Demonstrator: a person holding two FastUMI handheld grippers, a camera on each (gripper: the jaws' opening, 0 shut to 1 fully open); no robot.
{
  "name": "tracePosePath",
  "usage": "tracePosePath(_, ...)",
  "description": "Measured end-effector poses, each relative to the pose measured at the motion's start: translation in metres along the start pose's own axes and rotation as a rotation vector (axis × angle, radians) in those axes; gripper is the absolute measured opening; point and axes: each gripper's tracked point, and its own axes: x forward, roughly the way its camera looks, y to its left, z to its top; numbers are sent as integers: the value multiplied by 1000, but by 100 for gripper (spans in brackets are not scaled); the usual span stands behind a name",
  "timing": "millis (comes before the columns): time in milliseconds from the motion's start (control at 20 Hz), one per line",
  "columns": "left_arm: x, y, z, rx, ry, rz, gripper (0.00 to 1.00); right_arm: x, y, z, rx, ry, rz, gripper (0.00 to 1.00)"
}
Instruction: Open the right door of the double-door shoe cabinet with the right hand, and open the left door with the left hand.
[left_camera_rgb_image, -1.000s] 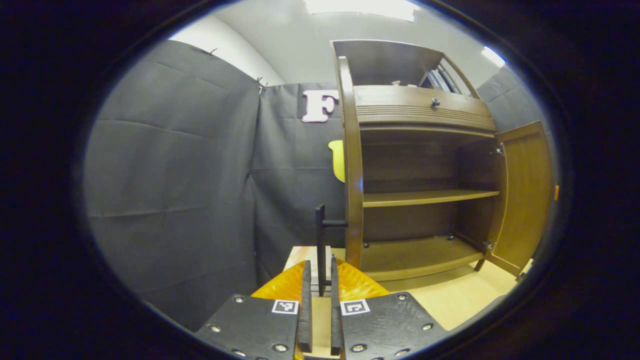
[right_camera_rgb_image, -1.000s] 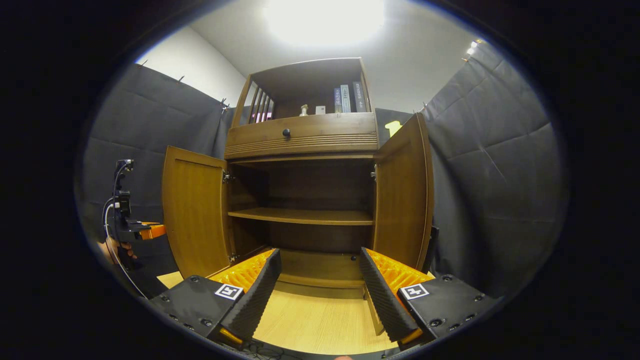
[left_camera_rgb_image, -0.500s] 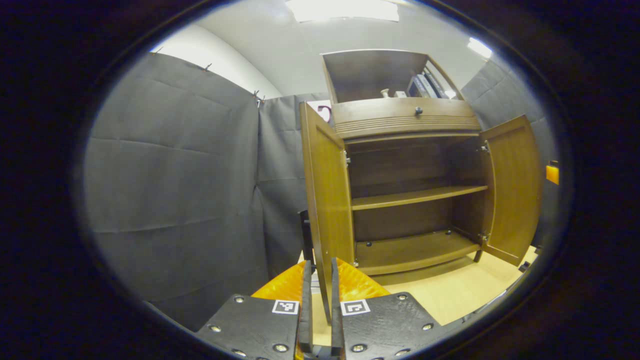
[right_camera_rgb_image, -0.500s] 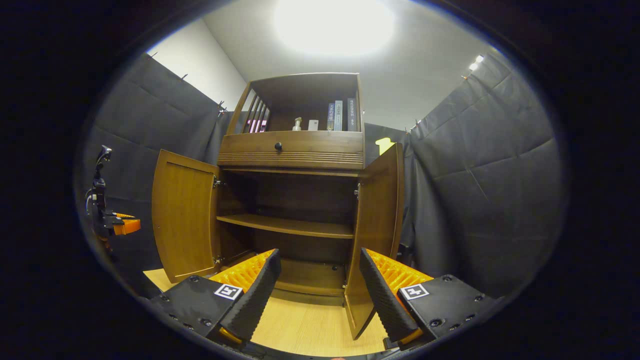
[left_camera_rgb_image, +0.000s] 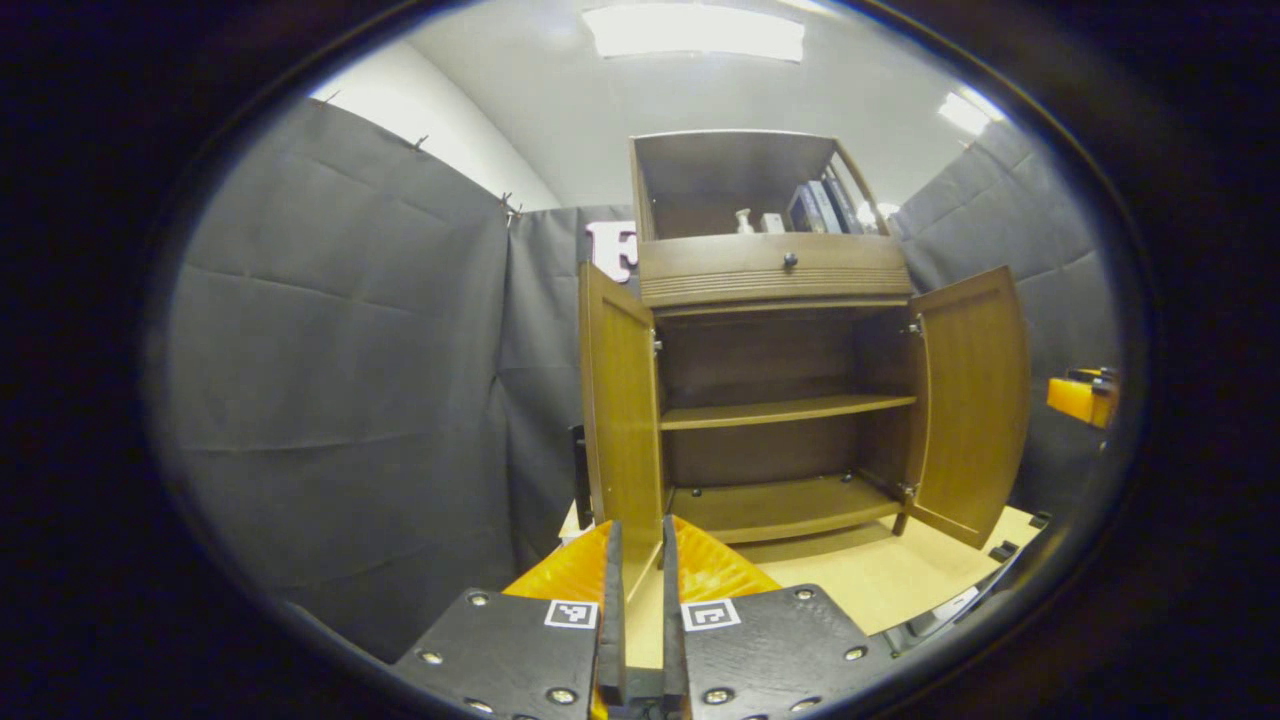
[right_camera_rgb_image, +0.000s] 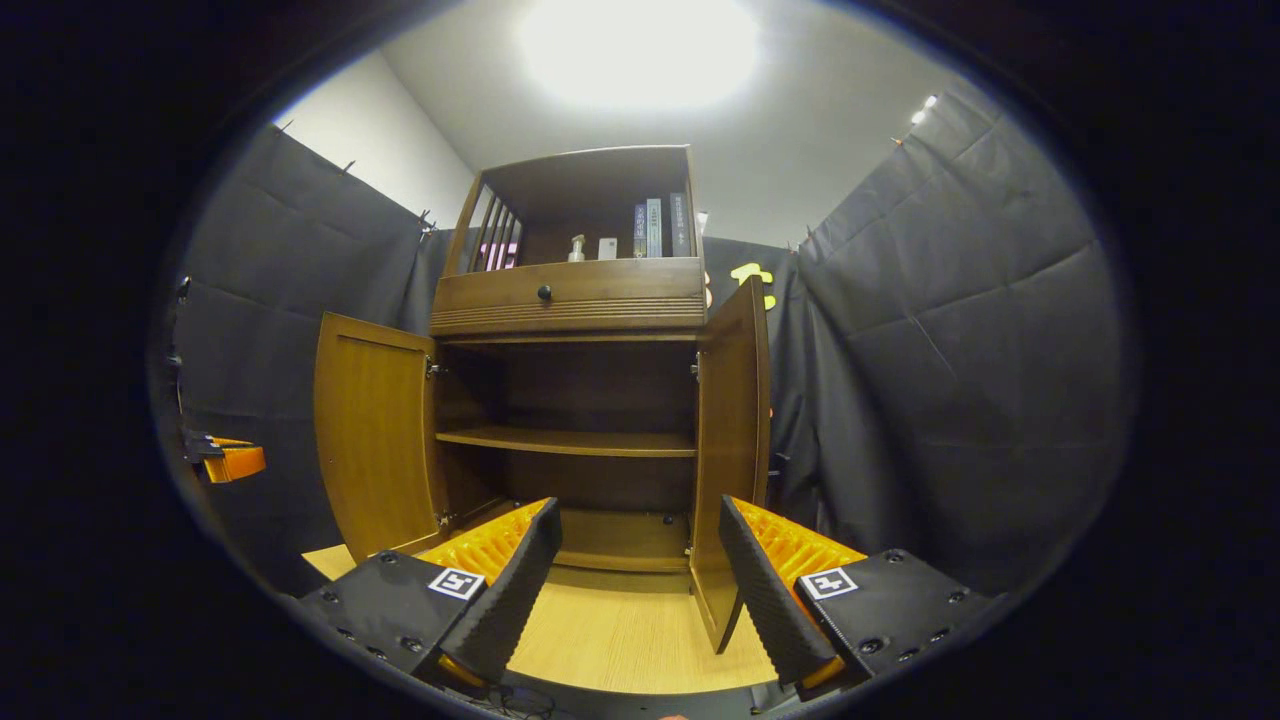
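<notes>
change: both grippers have backed away from cabinet (right_camera_rgb_image: 580, 400) | left door (right_camera_rgb_image: 372, 435), right door (right_camera_rgb_image: 730, 440) swung open | left gripper (left_camera_rgb_image: 636, 640) nearly closed, empty | right gripper (right_camera_rgb_image: 640, 580) spread | task looks done

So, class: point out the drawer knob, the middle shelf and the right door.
Drawer knob (right_camera_rgb_image: 544, 292), right gripper view, on its round face.
Middle shelf (right_camera_rgb_image: 570, 441), right gripper view, front edge.
Right door (left_camera_rgb_image: 968, 400), left gripper view, inner panel.

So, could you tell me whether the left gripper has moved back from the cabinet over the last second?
Yes. The left gripper has drawn back: in its view the shoe cabinet looks smaller and the left door now stands clear ahead of its fingers.
</notes>
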Motion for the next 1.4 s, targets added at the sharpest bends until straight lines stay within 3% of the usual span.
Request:
tracePosePath(500, -26, -20, -12, -3, 10, 29, 17, -12, 9, 1, 9, -3, 36, 99)
tracePosePath(700, -28, -23, -6, -8, -3, 32, 53, -10, 9, 1, 21, -3, 36, 99)
tracePosePath(900, -29, -8, -4, -8, -14, 88, 90, -9, 11, 1, 25, -2, 39, 99)
tracePosePath(1400, -28, 1, 4, -33, -44, 122, 89, -2, 13, 7, 19, -7, 44, 99)
